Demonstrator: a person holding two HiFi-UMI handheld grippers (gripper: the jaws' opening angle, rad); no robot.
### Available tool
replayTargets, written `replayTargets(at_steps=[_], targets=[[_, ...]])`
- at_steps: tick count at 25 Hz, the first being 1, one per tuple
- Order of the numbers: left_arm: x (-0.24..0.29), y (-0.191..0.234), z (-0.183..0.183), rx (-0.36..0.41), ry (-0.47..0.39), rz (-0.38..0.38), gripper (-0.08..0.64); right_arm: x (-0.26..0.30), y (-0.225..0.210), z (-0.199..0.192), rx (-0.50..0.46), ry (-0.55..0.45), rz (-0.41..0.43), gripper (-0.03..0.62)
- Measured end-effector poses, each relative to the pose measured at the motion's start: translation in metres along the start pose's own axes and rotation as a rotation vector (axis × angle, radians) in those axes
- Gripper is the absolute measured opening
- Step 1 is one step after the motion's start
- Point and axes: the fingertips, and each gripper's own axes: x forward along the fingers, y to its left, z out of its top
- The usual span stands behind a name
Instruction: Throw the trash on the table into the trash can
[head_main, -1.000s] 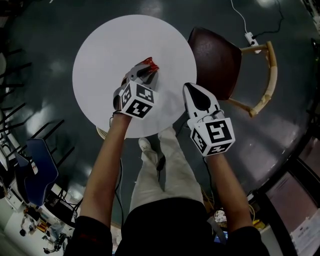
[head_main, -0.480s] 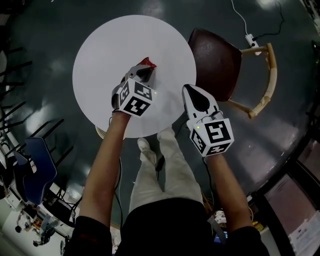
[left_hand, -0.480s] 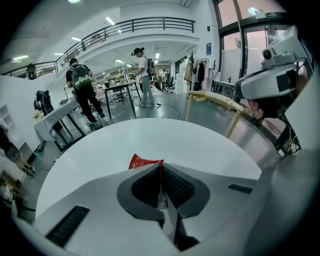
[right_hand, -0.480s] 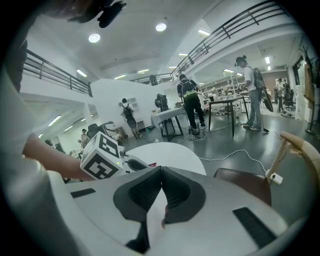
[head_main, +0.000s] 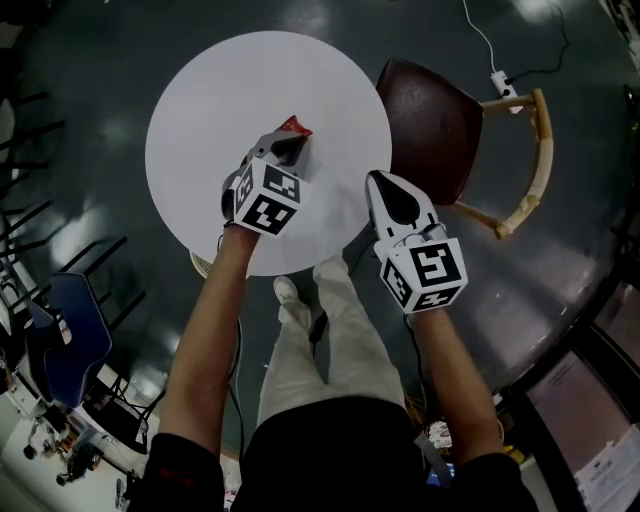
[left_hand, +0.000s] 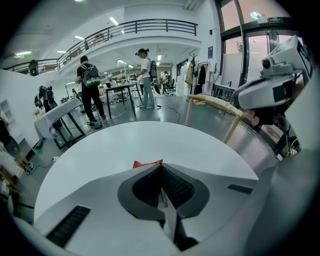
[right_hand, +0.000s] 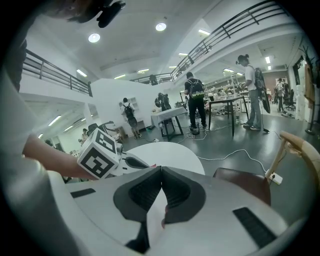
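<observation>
Left gripper view: the red wrapper (left_hand: 147, 163) on the white table (left_hand: 100, 145) may slip free on lifting, since only its corner seems pinched. It pokes out just past the tips of the left gripper (left_hand: 161, 165), whose jaws have just been closing and now meet. The right gripper (right_hand: 161, 167), closed and empty, hovers well apart.

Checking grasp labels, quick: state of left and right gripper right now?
Left gripper: jaws just closed on the red wrapper.
Right gripper: jaws closed, nothing between them.
</observation>
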Motion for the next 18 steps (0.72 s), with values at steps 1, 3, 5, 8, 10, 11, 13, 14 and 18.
replayTargets(at_steps=[1, 3, 5, 8, 10, 11, 13, 14, 18], targets=[[-0.002, 0.0, 0.001, -0.002, -0.004, 0.0, 0.014, 0.0, 0.001, 0.0, -0.002, 0.001, 0.001, 0.018], [-0.005, 0.0, 0.003, -0.005, -0.013, 0.004, 0.014, 0.0, 0.003, 0.001, -0.007, 0.003, 0.006, 0.018], [-0.009, 0.0, 0.006, -0.012, -0.024, 0.009, 0.014, -0.001, 0.004, 0.001, -0.012, 0.004, 0.011, 0.017], [-0.017, -0.001, 0.008, -0.018, -0.039, 0.017, 0.014, -0.003, 0.008, 0.002, -0.02, 0.004, 0.018, 0.018], [-0.025, 0.0, 0.009, -0.022, -0.046, 0.024, 0.014, -0.003, 0.012, 0.004, -0.025, 0.002, 0.024, 0.018], [-0.029, 0.0, 0.01, -0.025, -0.051, 0.028, 0.014, -0.004, 0.015, 0.006, -0.028, 0.001, 0.026, 0.018], [-0.038, 0.0, 0.011, -0.035, -0.063, 0.033, 0.014, -0.006, 0.021, 0.009, -0.035, -0.003, 0.033, 0.018], [-0.042, -0.001, 0.011, -0.04, -0.069, 0.035, 0.014, -0.007, 0.024, 0.01, -0.04, -0.003, 0.037, 0.018], [-0.057, -0.005, 0.013, -0.051, -0.089, 0.048, 0.014, -0.01, 0.031, 0.015, -0.056, -0.006, 0.05, 0.018]])
